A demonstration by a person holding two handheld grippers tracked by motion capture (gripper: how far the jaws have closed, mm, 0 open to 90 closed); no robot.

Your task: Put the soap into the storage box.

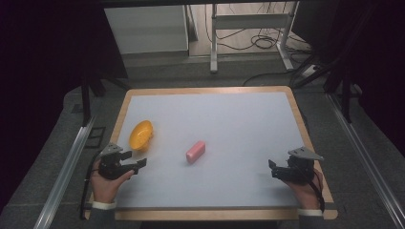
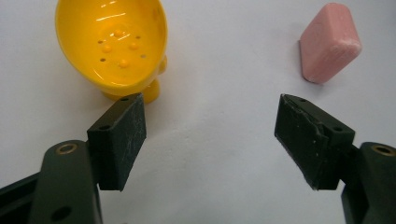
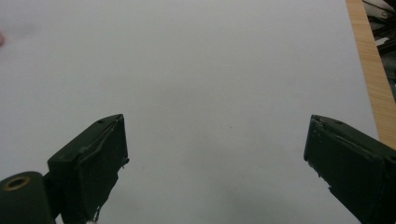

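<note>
Your left gripper [image 1: 135, 162] sits at the table's [image 1: 239, 119] near left, jaws spread wide with nothing between them. The yellow dish [image 1: 141, 135] stands just beyond its tips, close but not touching; in the left gripper view the dish [image 2: 112, 46] rises above the left jaw, bowl facing the camera. The pink soap [image 1: 196, 151] lies flat near the table's middle, apart from the dish and from both grippers; the left gripper view shows the soap [image 2: 329, 43] beyond the right jaw. Your right gripper [image 1: 273, 169] rests at the near right, jaws spread over bare surface.
</note>
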